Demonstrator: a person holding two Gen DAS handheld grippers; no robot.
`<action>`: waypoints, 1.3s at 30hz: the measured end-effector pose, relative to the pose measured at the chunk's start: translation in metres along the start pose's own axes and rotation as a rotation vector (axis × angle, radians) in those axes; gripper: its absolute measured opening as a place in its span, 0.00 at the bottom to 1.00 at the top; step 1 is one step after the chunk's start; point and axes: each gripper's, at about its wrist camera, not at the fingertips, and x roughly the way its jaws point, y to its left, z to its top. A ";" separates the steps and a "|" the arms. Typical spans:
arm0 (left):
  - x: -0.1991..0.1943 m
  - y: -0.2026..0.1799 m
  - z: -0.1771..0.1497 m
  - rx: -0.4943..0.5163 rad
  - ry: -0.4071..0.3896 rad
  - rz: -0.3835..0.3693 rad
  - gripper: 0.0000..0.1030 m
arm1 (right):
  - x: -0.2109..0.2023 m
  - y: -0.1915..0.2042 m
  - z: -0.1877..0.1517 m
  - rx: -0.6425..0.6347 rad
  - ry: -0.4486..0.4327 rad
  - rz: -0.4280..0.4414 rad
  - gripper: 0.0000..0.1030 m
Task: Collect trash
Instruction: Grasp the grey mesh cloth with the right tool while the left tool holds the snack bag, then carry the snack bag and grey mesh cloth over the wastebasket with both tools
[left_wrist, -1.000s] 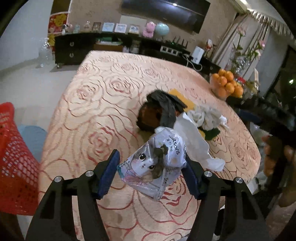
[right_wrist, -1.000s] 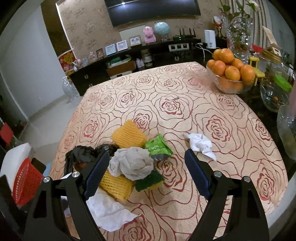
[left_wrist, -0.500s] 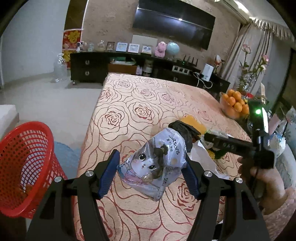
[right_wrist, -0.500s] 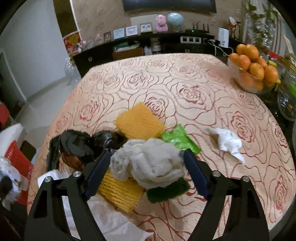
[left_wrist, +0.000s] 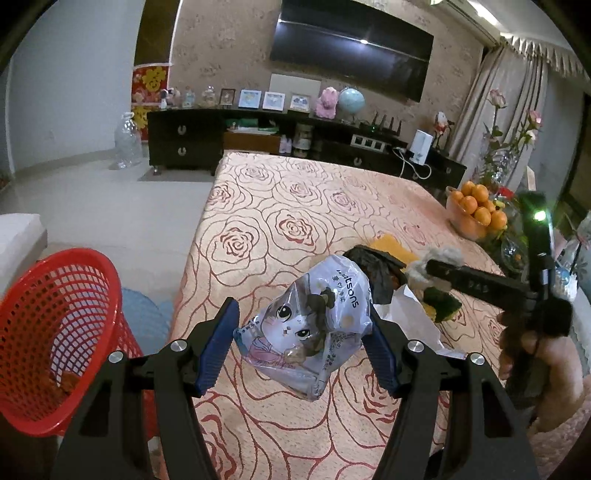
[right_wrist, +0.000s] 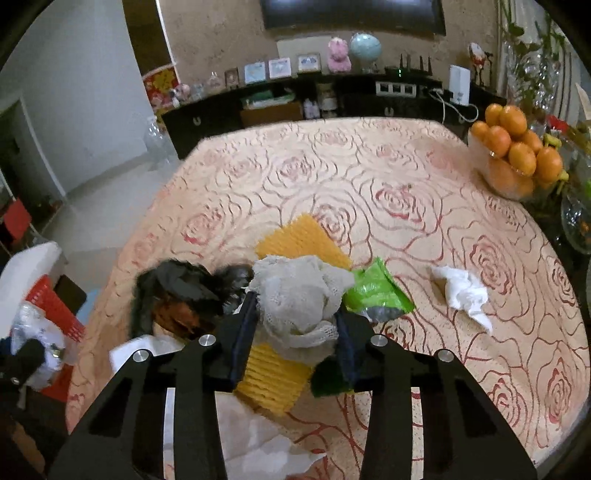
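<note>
1. Our left gripper (left_wrist: 301, 347) pinches the printed plastic bag (left_wrist: 314, 325) above the surface (left_wrist: 295, 206); slick film could slip before the red basket (left_wrist: 55, 332).
2. Our right gripper (right_wrist: 295, 328) fingers have just closed on the grey net wad (right_wrist: 299, 295) atop the pile; snagged yellow foam sleeve (right_wrist: 273, 376) may drag along.

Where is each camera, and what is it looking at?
Left wrist: on the left gripper, looking down along it at its cartoon plastic bag, the table and red basket; a hand shows.
Right wrist: on the right gripper, shut on a grey netting wad.
Both share the rose tablecloth and oranges.
</note>
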 end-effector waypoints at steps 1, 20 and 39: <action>-0.001 0.000 0.001 0.001 -0.006 0.004 0.61 | -0.005 0.001 0.002 0.000 -0.014 0.006 0.37; -0.069 0.057 0.037 -0.039 -0.164 0.190 0.61 | -0.063 0.061 0.019 -0.098 -0.163 0.125 0.37; -0.115 0.159 0.034 -0.192 -0.220 0.416 0.61 | -0.063 0.169 0.022 -0.259 -0.144 0.274 0.37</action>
